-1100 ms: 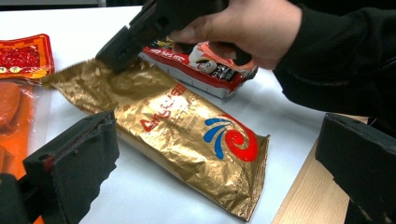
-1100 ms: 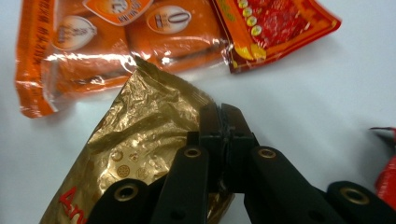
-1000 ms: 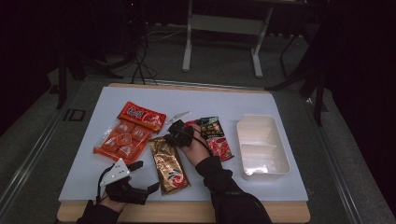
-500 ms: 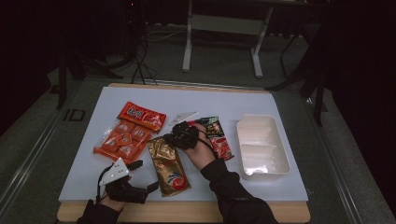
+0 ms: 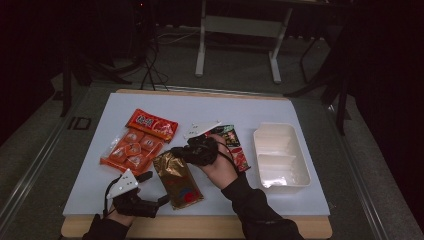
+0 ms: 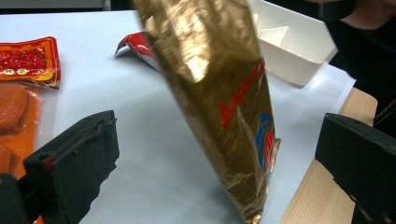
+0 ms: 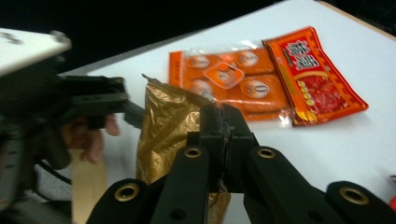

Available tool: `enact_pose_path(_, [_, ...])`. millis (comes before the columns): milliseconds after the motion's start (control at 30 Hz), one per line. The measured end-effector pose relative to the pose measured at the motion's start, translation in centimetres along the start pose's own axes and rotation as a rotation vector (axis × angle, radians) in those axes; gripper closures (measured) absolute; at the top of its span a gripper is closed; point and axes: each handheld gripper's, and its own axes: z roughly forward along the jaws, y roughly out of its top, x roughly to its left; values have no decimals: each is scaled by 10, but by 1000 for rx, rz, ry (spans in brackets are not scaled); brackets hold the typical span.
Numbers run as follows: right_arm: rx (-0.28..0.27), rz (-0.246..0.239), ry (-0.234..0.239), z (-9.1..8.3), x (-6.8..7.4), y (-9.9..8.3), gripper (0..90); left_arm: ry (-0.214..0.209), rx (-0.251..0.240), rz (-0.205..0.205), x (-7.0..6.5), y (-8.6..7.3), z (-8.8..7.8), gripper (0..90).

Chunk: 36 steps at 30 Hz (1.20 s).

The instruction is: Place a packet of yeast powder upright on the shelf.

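Observation:
A gold foil packet [image 5: 178, 181] with red and blue print stands tilted, its near end on the white table [image 5: 270, 107] by the front edge. My right gripper [image 5: 176, 152] is shut on its upper edge and holds that end up. In the right gripper view the right gripper [image 7: 223, 125] pinches the crinkled gold packet [image 7: 163, 126]. My left gripper [image 5: 157, 188] rests at the front left, open wide. In the left gripper view the gold packet [image 6: 224, 102] rises between the spread jaws of my left gripper [image 6: 219, 156] and touches neither.
An orange multi-pack [image 5: 127, 151] and a red snack packet [image 5: 151, 125] lie at the left. A dark red packet [image 5: 236, 146] lies under the right hand. A white divided tray [image 5: 300, 160] stands at the right. The wooden table edge [image 5: 300, 227] runs along the front.
The right hand has risen and drawn slightly toward the front, lifting the gold packet's far end off the table. The left gripper has kept still.

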Motion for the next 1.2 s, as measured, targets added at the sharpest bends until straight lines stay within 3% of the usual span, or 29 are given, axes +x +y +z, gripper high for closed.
enact_pose_path(333, [-65,-9,18,-23,2,14,893,10,-4,-11,1,0,-1,1])
enact_pose_path(567, [-112,-3,-26,-44,-7,23,893,7,3,-9,1,0,0,1])
enact_pose_path(733, [-153,11,-62,-71,-19,28,893,4,9,-10,1,-1,1,1])
enact_pose_path(1200, [-235,41,-162,-125,-48,29,890,9,12,-19,2,-1,2,1])
